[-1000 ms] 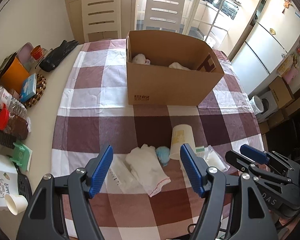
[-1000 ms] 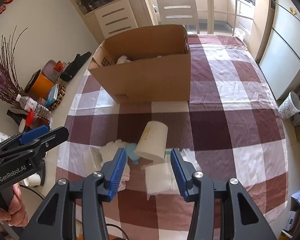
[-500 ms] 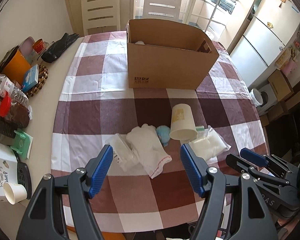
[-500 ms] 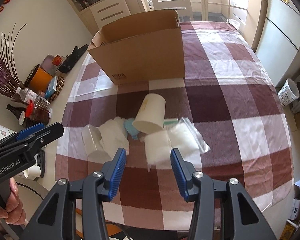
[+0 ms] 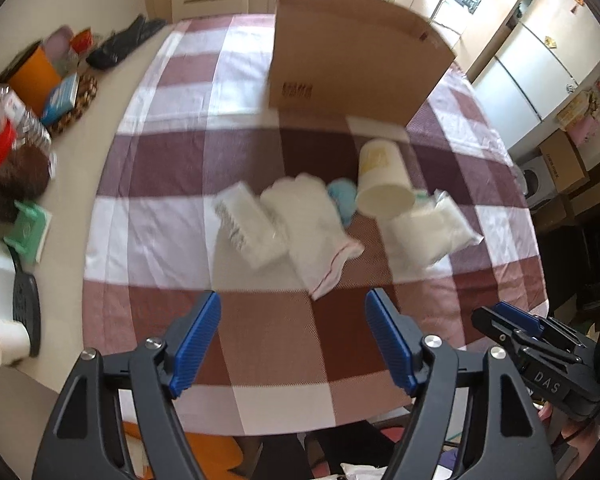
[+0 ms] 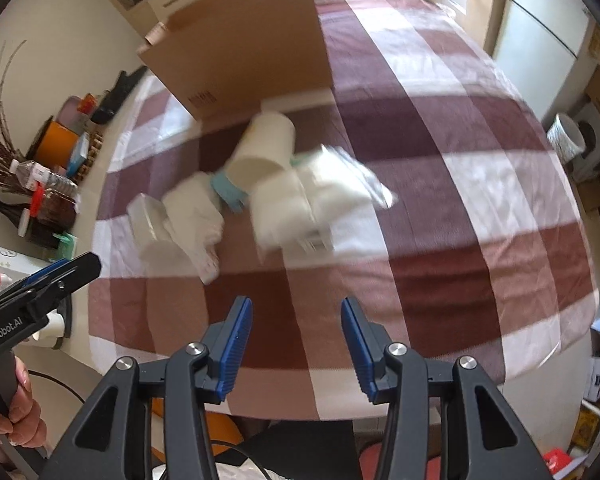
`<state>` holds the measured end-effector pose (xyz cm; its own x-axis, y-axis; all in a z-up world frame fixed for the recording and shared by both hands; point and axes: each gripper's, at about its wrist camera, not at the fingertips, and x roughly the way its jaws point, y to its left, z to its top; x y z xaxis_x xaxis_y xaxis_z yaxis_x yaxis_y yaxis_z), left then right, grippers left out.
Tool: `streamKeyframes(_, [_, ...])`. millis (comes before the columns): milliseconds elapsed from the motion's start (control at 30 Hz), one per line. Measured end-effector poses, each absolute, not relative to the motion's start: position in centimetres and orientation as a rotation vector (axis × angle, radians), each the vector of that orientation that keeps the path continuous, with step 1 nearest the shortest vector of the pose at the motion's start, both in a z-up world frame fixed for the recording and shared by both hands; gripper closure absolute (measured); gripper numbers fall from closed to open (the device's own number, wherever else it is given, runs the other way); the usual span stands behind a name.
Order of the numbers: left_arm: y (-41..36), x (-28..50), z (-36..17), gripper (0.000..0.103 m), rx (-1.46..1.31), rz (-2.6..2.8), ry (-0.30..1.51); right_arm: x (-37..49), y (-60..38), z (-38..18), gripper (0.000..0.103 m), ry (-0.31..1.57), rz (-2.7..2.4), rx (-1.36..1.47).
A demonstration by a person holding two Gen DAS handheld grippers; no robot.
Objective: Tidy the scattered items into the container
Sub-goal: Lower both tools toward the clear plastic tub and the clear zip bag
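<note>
two steep downward wrist views, both above the checked tablecloth [image 5: 172, 240] near edge

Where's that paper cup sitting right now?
The paper cup lies tipped on its side on the checked tablecloth, just in front of the cardboard box, between the small blue item and a clear plastic bag.

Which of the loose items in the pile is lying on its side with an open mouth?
The cream paper cup, tipped over with its open rim facing the camera. The other items, white glove and plastic bags, lie flat.
</note>
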<state>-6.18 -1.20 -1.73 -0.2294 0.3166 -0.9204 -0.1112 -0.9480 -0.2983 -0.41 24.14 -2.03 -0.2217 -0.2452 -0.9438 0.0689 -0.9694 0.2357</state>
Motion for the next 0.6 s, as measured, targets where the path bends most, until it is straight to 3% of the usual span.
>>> streamKeyframes(433, [-5.2,-7.5,-6.0,0.025,-1.899,2.217,-0.434,-0.5,25.3,-5.5,0.056,-0.31,-2.255,1.925])
streamKeyframes(600, [-5.5,-9.7,-6.0,0.018,-1.898,2.224,-0.485,-2.2,25.2,-5.1,0.056,-0.32,-2.264,1.905])
